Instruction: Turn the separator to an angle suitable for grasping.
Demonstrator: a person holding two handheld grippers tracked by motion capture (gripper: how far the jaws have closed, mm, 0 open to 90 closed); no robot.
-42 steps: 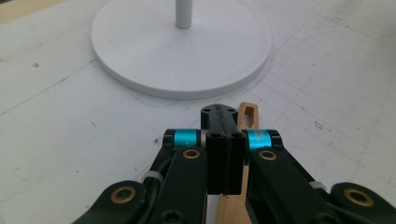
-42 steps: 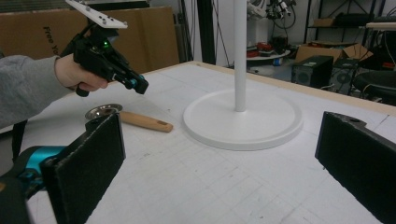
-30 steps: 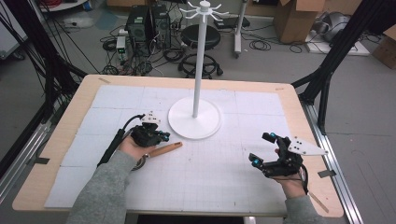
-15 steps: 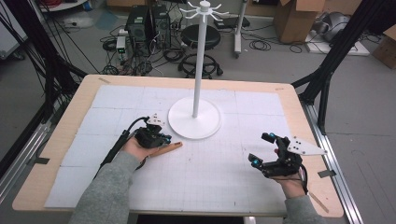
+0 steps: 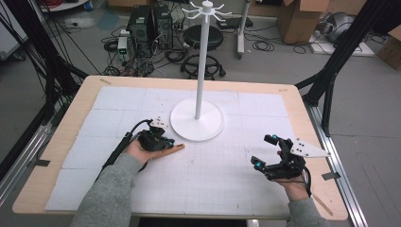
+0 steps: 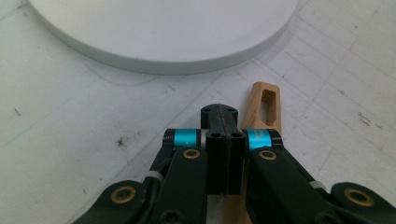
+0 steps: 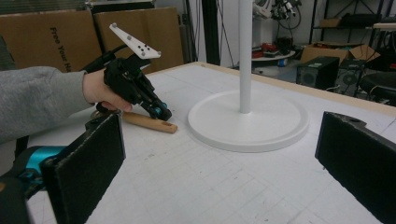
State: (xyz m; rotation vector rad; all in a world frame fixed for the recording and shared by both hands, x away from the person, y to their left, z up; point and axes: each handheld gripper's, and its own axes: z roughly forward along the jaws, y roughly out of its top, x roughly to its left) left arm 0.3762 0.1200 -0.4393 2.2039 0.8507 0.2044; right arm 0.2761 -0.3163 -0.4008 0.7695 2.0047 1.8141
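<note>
Light-brown wooden utensil handle with slotted hanging hole (image 6: 264,105) lies flat on white gridded desk (image 5: 213,179), at 7 o'clock of white round-based hook stand (image 5: 197,125), near not touching. Looks light, stiff, smooth; likely slips. Best grip mid-shaft, across width.

Left tool (image 5: 163,142) jaws fully together, over handle; grip on wood unclear. Right tool (image 5: 264,150) wide, empty, well apart at 4 o'clock.

Handle's far end hidden under hand.
</note>
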